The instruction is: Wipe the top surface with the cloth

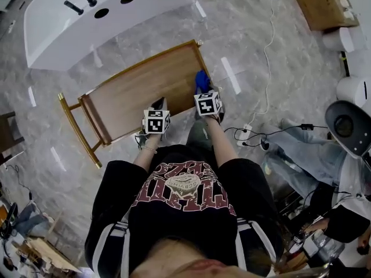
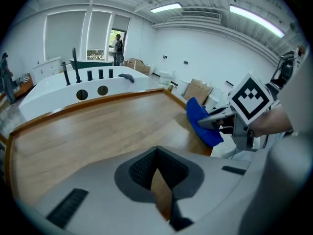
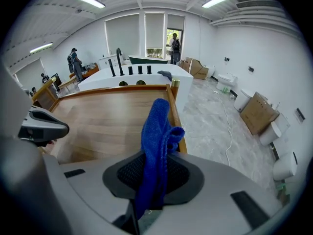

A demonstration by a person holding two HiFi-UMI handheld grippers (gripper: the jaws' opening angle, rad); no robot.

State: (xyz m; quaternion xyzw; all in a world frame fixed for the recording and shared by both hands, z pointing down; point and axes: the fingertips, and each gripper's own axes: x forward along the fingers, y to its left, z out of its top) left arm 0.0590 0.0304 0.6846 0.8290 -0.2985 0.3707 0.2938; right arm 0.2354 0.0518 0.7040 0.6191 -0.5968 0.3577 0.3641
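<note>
The wooden table top [image 1: 139, 88] with a gold frame lies in front of me. A blue cloth [image 1: 201, 80] hangs bunched over its near right corner, and my right gripper [image 1: 204, 90] is shut on it. In the right gripper view the cloth [image 3: 156, 131] stands up folded between the jaws above the wood [image 3: 102, 116]. My left gripper [image 1: 160, 104] hovers over the near edge of the top, a little left of the right one. Its jaws [image 2: 156, 153] meet with nothing between them, over bare wood [image 2: 88, 136]. The cloth [image 2: 200, 121] shows at its right.
A white bathtub [image 1: 87, 10] with black taps stands just beyond the table. A white cable [image 1: 268, 39] and a power strip [image 1: 246, 133] lie on the marble floor at right. A cardboard box [image 1: 324, 4] and white toilets [image 1: 353, 91] stand far right.
</note>
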